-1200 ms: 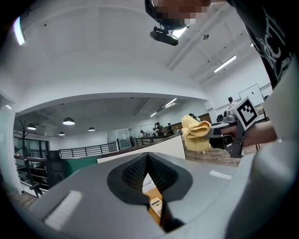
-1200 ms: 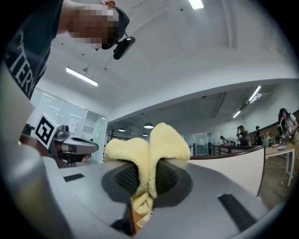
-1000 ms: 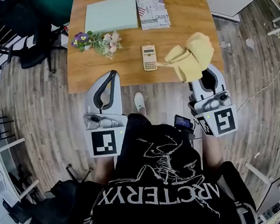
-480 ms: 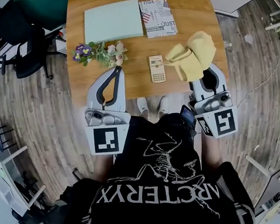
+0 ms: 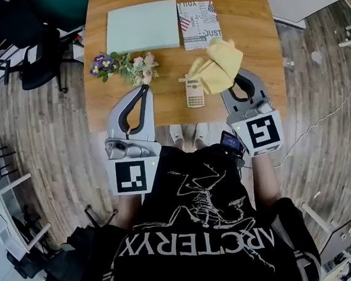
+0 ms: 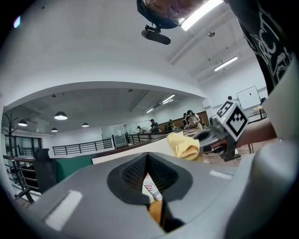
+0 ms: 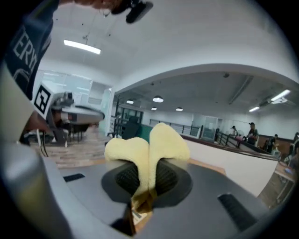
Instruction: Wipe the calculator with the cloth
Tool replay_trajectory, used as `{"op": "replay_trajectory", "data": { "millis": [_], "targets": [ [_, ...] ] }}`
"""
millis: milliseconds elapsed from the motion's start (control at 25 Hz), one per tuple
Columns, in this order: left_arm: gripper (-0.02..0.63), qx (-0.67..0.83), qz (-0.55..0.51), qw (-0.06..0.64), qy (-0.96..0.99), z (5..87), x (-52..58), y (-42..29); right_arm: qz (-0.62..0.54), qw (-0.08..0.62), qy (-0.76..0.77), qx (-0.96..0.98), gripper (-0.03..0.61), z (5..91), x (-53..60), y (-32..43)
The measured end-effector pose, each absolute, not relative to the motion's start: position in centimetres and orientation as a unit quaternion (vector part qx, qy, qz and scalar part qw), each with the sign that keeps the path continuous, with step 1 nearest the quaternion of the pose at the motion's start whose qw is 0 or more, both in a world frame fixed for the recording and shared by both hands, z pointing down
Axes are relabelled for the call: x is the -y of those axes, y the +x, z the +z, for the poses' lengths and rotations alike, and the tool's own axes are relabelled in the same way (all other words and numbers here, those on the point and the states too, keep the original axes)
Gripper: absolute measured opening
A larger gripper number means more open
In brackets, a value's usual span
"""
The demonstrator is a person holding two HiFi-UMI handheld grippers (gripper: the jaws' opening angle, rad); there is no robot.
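A small beige calculator (image 5: 194, 95) lies on the wooden table (image 5: 248, 26) near its front edge. The yellow cloth (image 5: 217, 69) hangs bunched over the calculator's far end, and my right gripper (image 5: 232, 82) is shut on it. In the right gripper view the cloth (image 7: 150, 144) bulges out between the closed jaws of the right gripper (image 7: 148, 179). My left gripper (image 5: 144, 90) rests at the table's front edge, left of the calculator, shut with nothing in it. The left gripper view looks past the left gripper (image 6: 148, 161) to the cloth (image 6: 183, 145) at the right.
A pale green board (image 5: 142, 25) and a printed booklet (image 5: 200, 17) lie at the back of the table. A small bunch of flowers (image 5: 126, 66) lies left of the calculator. Black chairs (image 5: 30, 48) stand left of the table, and wood flooring surrounds it.
My right gripper has carried the cloth leftward, from beside the calculator to over its far end. The left gripper has stayed at the table's front edge.
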State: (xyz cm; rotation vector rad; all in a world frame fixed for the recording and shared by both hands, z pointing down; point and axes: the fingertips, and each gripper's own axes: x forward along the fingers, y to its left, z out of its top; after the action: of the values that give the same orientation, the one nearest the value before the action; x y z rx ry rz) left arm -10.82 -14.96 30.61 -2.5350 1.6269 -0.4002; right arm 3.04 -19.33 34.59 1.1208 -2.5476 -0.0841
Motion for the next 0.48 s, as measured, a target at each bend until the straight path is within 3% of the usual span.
{"op": "replay_trajectory", "data": {
  "millis": [160,320,480],
  "targets": [
    [0.009,-0.555,-0.143,0.053,-0.818,30.4,14.0,-10.9,-0.026,0.333,0.283,0.899,0.052,44.3,21.7,0.0],
    [0.009,-0.576,-0.142,0.035,-0.804,30.6,12.4,-11.0,-0.142,0.514,0.167,0.829,0.052,55.2,22.9,-1.6],
    [0.009,-0.6,-0.148,0.024,-0.786,30.8,11.0,-11.9,-0.166,0.57,0.099,0.798,0.052,62.7,23.1,-3.2]
  ]
}}
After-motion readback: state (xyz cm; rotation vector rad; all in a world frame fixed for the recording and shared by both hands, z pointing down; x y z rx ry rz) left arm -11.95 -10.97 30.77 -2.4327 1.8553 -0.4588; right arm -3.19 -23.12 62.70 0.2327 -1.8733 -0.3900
